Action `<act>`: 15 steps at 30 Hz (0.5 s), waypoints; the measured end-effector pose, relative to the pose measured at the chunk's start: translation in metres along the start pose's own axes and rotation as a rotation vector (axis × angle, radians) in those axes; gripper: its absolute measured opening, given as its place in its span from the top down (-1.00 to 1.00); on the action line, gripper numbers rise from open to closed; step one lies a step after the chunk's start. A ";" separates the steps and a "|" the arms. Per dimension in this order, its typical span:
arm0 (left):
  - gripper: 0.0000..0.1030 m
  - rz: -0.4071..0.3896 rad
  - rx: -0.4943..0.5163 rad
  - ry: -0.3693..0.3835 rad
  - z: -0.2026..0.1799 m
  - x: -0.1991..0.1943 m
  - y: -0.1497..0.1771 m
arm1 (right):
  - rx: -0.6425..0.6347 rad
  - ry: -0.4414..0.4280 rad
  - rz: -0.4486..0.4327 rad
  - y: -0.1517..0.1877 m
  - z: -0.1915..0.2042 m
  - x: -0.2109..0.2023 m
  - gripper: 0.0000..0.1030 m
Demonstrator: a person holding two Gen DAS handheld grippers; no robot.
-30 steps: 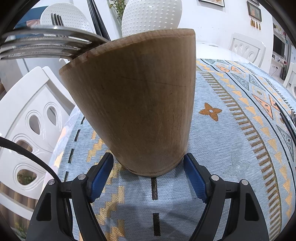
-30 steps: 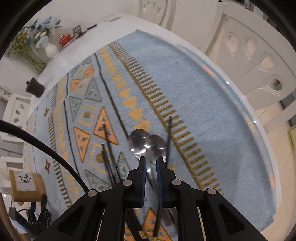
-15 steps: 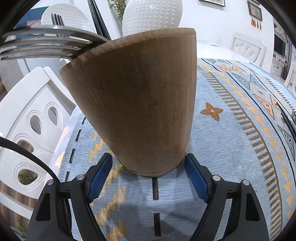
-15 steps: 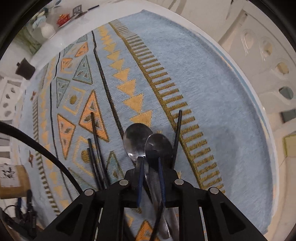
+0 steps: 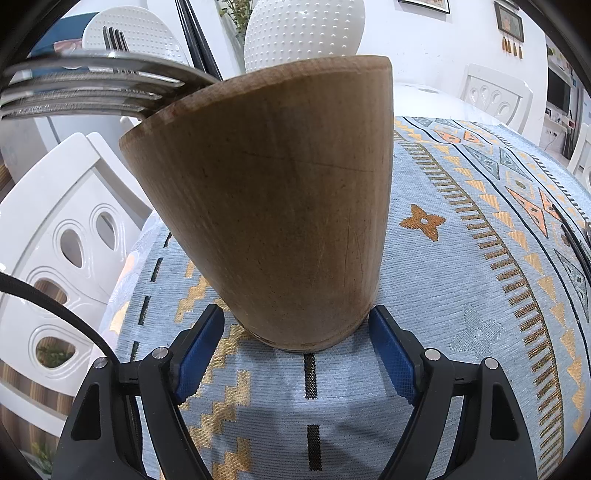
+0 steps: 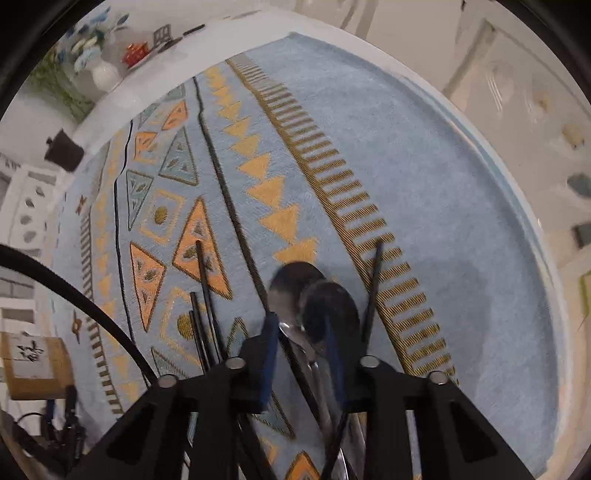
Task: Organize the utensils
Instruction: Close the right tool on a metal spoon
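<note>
**Two grippers working: one steadying the cup, one reaching for the spoons**

Item 1. Left gripper point(image 5: 295, 341): sitting low at the base of the cup point(image 5: 266, 206), one blue pad on each side. The right pad is touching the wall or nearly so; a thin gap is showing at the left pad, so a firm clamp cannot be confirmed. Judged purpose: keeping the cup from sliding while utensils are being dropped in.

Item 2. Cup: standing on the cloth point(image 5: 461, 295) near the table edge, already holding forks point(image 5: 92, 88) and dark chopsticks point(image 5: 192, 33) that are leaning out over the rim.

Item 3. Right gripper point(image 6: 301, 343): pointing steeply down over two spoons point(image 6: 314, 295), whose bowls are overlapping on the cloth. Its jaws are closing, standing narrowly apart with the spoon necks running between them; the pads are not yet visibly pressing. Judged purpose: taking a spoon by its thin neck.

Item 4. Loose chopsticks point(image 6: 205, 295): lying flat on both sides of the spoons, waiting to be collected. A stray one could be getting caught in the grip.
</note>
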State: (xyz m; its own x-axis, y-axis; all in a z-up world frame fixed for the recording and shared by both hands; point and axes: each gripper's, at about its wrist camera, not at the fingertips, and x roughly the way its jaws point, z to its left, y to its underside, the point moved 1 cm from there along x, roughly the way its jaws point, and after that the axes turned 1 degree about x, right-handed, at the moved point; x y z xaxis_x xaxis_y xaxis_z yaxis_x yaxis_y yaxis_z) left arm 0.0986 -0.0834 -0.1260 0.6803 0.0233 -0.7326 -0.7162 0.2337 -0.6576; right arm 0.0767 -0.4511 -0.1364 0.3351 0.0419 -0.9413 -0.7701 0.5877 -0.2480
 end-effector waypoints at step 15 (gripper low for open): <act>-0.57 0.000 0.000 0.000 -0.001 0.000 0.000 | 0.201 -0.164 0.065 -0.008 -0.031 -0.001 0.51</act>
State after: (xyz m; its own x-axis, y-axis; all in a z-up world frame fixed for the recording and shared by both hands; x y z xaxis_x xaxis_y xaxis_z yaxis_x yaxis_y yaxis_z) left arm 0.0987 -0.0841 -0.1260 0.6805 0.0237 -0.7324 -0.7161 0.2338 -0.6577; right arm 0.0659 -0.4813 -0.1403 0.3847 0.2054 -0.8999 -0.6747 0.7278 -0.1224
